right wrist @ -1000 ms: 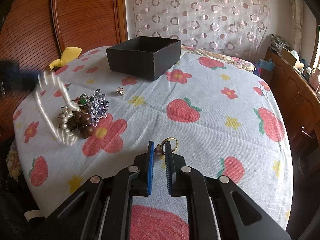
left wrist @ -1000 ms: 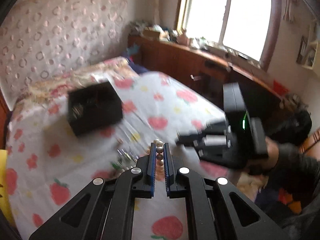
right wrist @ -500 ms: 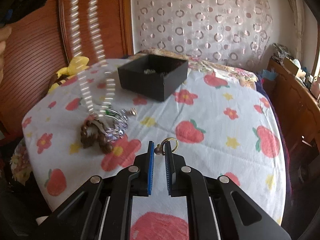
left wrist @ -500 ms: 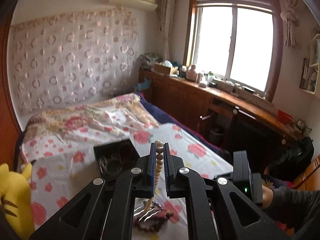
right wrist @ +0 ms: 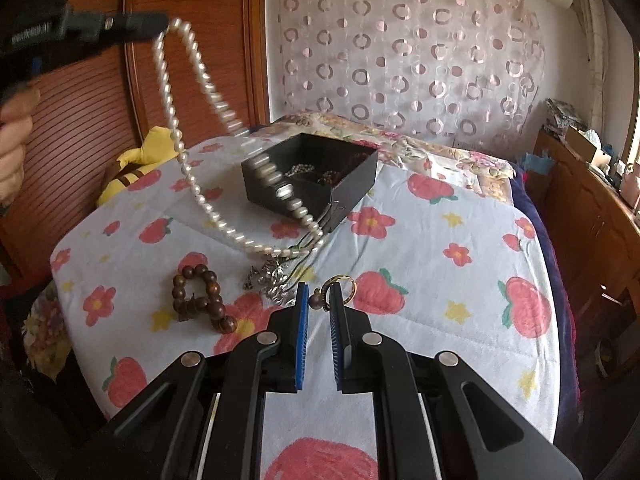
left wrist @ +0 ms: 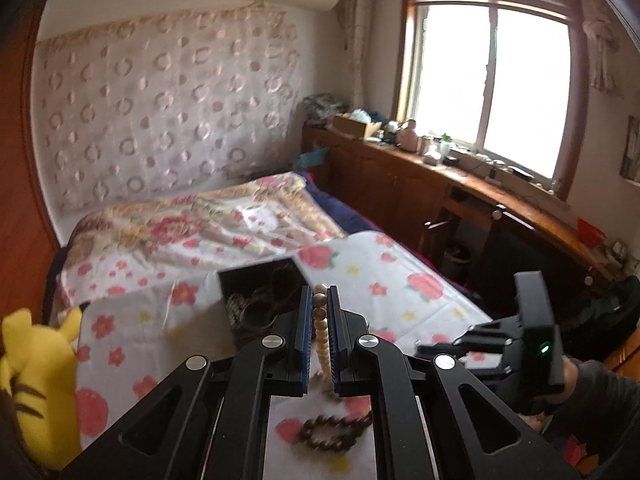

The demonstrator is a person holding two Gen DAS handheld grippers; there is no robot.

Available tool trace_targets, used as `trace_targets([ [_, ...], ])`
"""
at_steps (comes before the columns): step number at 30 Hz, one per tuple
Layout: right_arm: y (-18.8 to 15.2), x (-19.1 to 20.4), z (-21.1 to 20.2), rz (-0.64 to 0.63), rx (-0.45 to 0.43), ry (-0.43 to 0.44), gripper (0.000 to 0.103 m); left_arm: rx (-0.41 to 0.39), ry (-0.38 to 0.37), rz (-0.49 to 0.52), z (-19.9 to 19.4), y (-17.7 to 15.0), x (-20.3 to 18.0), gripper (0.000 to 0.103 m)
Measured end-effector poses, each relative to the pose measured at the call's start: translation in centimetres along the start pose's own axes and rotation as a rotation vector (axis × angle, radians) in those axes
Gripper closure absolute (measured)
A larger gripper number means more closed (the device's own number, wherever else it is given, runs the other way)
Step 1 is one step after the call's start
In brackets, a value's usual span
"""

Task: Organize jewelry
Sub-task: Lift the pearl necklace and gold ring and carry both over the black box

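Note:
My left gripper (left wrist: 319, 304) is shut on a white pearl necklace (left wrist: 322, 344) whose strand hangs down between the fingers. In the right wrist view the left gripper (right wrist: 160, 26) is high at the upper left, and the pearl necklace (right wrist: 188, 168) dangles from it in a blurred loop, its low end near the silver brooch pile (right wrist: 272, 276). My right gripper (right wrist: 319, 300) is shut on a small gold ring (right wrist: 343, 285) with a brown bead, above the cloth. The open black box (right wrist: 312, 176) with jewelry inside stands farther back. A brown bead bracelet (right wrist: 200, 300) lies on the cloth to the left.
The table wears a strawberry-print cloth (right wrist: 440, 280). A yellow plush toy (right wrist: 132, 164) sits at its far left edge by a wooden panel. A bed lies behind and a wooden cabinet (right wrist: 592, 208) runs along the right. A hand (right wrist: 14, 148) holds the left gripper.
My left gripper has risen and tilted up, lifting the pearl necklace off the jewelry pile so it swings in the air. The right gripper rose a little with the ring.

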State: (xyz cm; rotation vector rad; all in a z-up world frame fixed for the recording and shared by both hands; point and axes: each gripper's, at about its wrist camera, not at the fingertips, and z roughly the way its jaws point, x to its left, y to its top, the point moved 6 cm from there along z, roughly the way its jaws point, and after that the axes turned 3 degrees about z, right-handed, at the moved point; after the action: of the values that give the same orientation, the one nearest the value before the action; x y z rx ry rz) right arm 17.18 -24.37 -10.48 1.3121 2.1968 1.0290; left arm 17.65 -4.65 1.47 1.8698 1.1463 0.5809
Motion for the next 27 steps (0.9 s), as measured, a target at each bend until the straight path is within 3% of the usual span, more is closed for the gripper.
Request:
trace_targets([
  [7,-0.2,0.1,0.3,0.000,0.003,0.000,0.091,0.016,0.066,-0.046,0.3,-1.4,3.7,0.097],
  [13,-0.1,0.4,0.3,-0.001,-0.002,0.006,0.091,0.000,0.062,-0.061,0.3,0.6,4.9,0.097],
  [27,0.3,1.3,0.0,-0.016,-0.014,0.019,0.091,-0.112,0.046,0.089,-2.9,8.8,-0.8,0.097],
])
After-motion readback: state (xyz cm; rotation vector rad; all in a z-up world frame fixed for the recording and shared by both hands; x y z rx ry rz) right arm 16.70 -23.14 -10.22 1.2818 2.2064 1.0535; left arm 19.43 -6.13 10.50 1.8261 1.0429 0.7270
